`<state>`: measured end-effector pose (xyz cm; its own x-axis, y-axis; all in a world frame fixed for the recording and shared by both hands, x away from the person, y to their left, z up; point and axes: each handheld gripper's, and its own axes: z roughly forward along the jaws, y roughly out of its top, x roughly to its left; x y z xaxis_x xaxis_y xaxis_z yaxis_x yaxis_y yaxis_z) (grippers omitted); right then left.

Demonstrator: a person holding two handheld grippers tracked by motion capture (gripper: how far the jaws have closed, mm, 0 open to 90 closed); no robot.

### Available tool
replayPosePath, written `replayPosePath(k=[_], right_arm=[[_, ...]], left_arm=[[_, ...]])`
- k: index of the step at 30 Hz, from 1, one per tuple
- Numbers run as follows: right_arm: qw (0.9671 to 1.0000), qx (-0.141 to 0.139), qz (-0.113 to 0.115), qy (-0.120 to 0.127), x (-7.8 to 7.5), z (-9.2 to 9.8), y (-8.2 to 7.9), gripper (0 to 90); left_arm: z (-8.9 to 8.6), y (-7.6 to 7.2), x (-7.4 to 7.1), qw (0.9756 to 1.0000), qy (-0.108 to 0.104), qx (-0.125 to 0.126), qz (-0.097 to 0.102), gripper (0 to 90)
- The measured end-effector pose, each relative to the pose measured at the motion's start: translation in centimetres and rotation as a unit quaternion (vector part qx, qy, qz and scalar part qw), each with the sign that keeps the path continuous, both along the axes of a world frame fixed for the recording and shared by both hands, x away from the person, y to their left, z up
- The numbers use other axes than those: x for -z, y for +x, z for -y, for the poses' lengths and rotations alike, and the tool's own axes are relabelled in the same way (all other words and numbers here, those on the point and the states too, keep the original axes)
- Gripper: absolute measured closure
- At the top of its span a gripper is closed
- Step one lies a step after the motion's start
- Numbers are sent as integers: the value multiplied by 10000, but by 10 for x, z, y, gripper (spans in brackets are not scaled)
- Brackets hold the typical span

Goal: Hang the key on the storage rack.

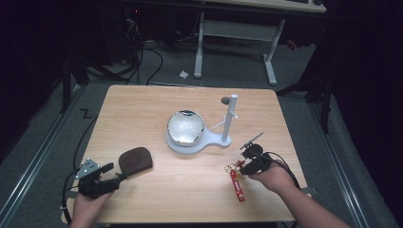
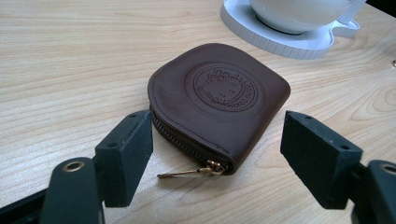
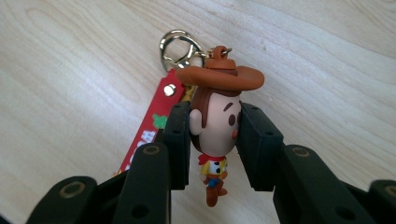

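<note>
While the right claw (image 3: 212,135) is clenched on the head of a small cowboy figure keychain (image 3: 215,123), its pads press the figure's cheeks from either side, so the hat, the metal ring (image 3: 177,46) and the red strap (image 3: 152,126) stay free beyond the grip; that hold looks chosen so the ring can be carried to something. In the high view the keychain sits near the tabletop's right front edge, the red strap trailing toward the person. The left claw (image 2: 217,156) stands released, its jaws spread either side of a brown zip pouch (image 2: 217,100) without touching it, the pouch lying flat on the tabletop (image 2: 60,65) with its zip pull (image 2: 187,171) pointing at the claw. This reads as a ready position for steadying or lifting the pouch. Between both hands the wood is bare, giving free room to bring the two things together. Farther back stands a white stand (image 1: 223,137) with a shiny bowl (image 1: 186,127) on its base and an upright post (image 1: 231,116); any lift should keep short of that post.
</note>
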<state>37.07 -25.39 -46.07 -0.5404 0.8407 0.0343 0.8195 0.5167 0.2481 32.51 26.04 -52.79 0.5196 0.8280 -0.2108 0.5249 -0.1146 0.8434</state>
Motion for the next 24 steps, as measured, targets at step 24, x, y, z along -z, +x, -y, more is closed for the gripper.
replayPosePath(k=[24], right_arm=[[9999,6,81,82,-56,26,-26,668]], left_arm=[[3,-1,0,10000,21,30,50,256]])
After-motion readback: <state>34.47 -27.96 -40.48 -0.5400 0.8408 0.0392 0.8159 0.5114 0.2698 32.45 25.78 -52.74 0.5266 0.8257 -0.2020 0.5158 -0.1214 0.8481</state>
